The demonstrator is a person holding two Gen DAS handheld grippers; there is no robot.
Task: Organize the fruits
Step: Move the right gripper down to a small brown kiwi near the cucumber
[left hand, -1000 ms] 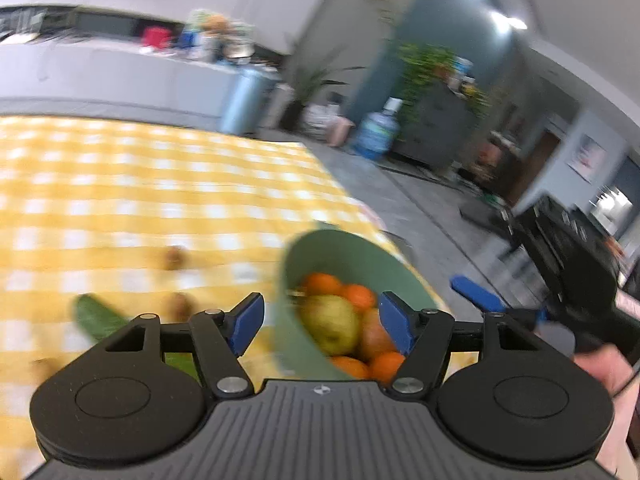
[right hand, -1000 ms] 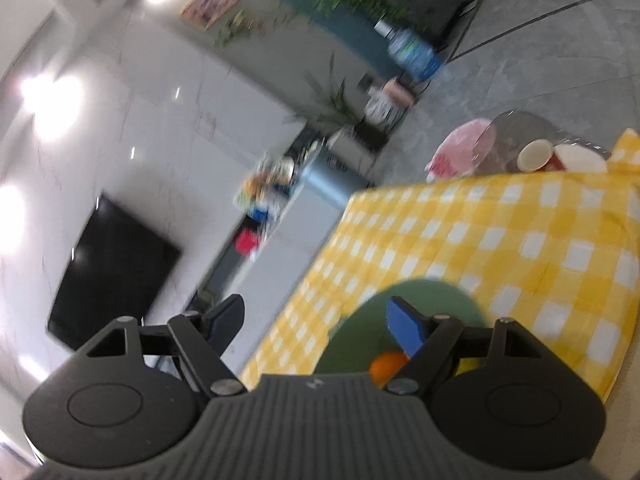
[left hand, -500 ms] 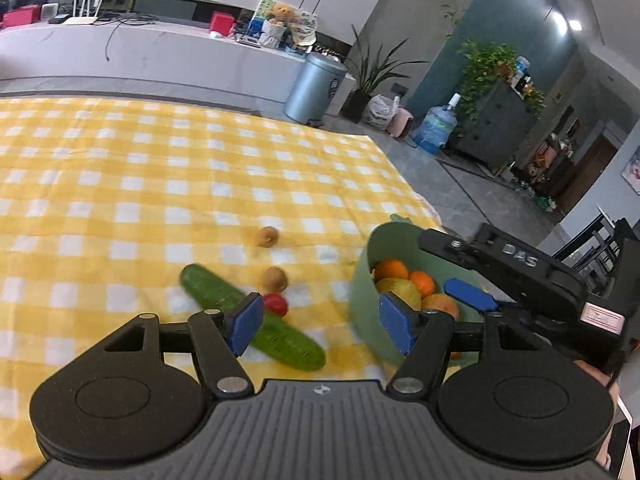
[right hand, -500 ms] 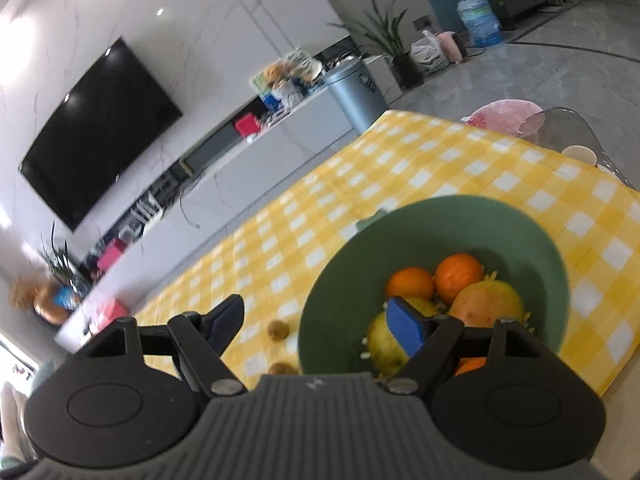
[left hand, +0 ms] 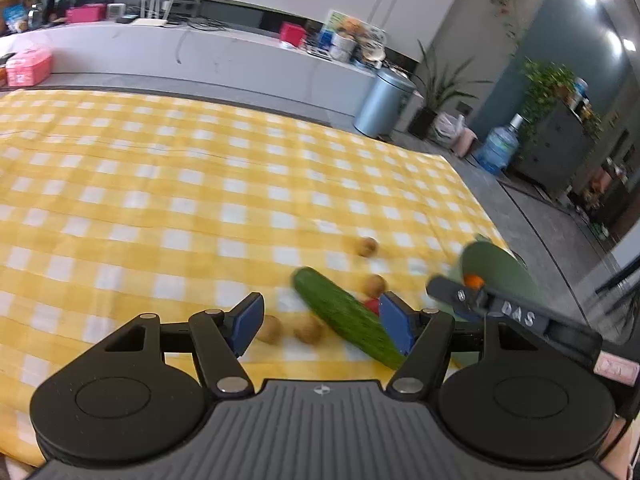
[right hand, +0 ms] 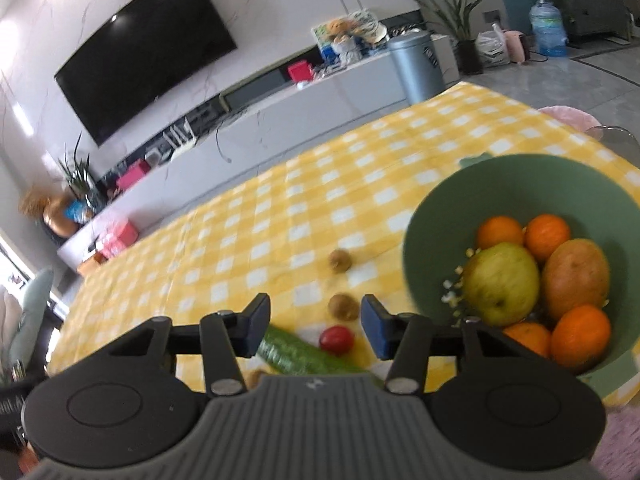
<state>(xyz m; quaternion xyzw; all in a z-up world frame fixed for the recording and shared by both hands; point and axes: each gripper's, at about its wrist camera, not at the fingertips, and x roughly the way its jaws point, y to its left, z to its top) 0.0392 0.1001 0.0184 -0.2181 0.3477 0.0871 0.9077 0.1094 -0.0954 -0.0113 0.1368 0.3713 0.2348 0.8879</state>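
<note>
the left claw (left hand: 321,324) hangs over the yellow checked tablecloth (left hand: 160,200) with its two blue-padded fingers (left hand: 249,322) spread wide apart, holding nothing and touching nothing. in its view, two small brown fruits (left hand: 269,329) lie side by side between the fingers on the cloth, and a cucumber (left hand: 346,316) lies slantwise just beside them, its near end passing behind the right-hand finger. a small red fruit (left hand: 373,305) sits against the cucumber's far side, with two more brown fruits (left hand: 375,285) farther out on the cloth. the green bowl (left hand: 500,276) stands near the table's right edge, partly hidden by the other tool.

the right claw (right hand: 314,330) is likewise wide open and empty, raised above the cloth. between its fingers the right wrist view shows the red fruit (right hand: 337,339) and one brown fruit (right hand: 343,306) beyond it, neither touched. the cucumber (right hand: 300,354) runs below the red fruit, its near end hidden under the tool's body. another brown fruit (right hand: 340,260) lies farther off.

the green bowl (right hand: 520,184) sits to the right of that claw, near the table corner. inside are four oranges (right hand: 500,232), a yellow-green apple (right hand: 502,282) and a mango (right hand: 576,278), packed touching one another.
</note>
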